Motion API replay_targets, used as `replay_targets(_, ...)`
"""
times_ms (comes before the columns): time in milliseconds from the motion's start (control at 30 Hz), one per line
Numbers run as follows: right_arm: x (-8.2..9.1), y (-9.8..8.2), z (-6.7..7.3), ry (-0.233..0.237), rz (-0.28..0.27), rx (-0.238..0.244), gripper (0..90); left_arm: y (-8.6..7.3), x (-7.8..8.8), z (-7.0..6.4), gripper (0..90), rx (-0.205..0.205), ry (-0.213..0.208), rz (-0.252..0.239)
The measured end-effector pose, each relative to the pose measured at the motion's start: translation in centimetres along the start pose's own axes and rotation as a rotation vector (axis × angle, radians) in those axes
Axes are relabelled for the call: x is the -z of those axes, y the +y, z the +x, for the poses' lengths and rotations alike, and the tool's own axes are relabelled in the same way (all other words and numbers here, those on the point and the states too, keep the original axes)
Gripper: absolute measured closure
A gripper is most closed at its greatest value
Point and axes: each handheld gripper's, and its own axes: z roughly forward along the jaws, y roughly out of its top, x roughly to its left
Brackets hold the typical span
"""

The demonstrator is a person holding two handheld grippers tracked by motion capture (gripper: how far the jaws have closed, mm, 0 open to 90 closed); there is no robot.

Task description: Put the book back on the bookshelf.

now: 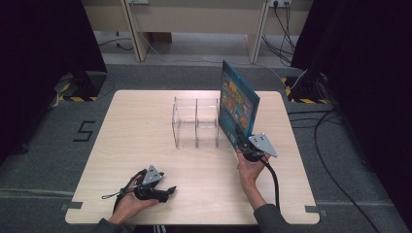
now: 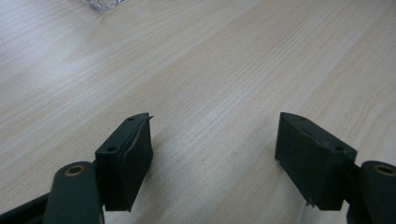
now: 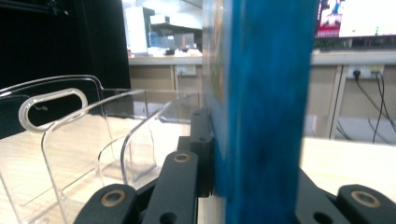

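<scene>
Right gripper [image 1: 241, 147] clamps blue book [image 1: 237, 103] by lower edge, upright beside clear divided rack [image 1: 195, 121], likely for slotting in. Left gripper [image 1: 167, 192] rests on table [image 1: 126, 126], jaws apart, empty.

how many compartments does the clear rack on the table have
2, as far as the high view shows: one divider splits the clear rack into a left compartment and a right compartment, the right one next to the blue book. The book may hide more behind it.
</scene>
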Motion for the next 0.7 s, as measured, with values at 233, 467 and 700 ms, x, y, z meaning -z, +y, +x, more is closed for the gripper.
replay_targets(233,0.62,-0.73,-0.17,-0.021,0.021,-0.039,81.8,0.01,0.02,-0.01,26.2,-0.005,-0.001,0.003)
replay_targets(467,0.86,-0.87,-0.36,-0.024,0.036,-0.046,81.0,0.0,0.02,-0.04,26.3,-0.007,-0.003,0.002)
replay_targets(700,1.06,-0.88,-0.58,-0.016,0.043,-0.046,80.0,-0.01,0.04,-0.08,26.3,-0.008,-0.005,0.002)
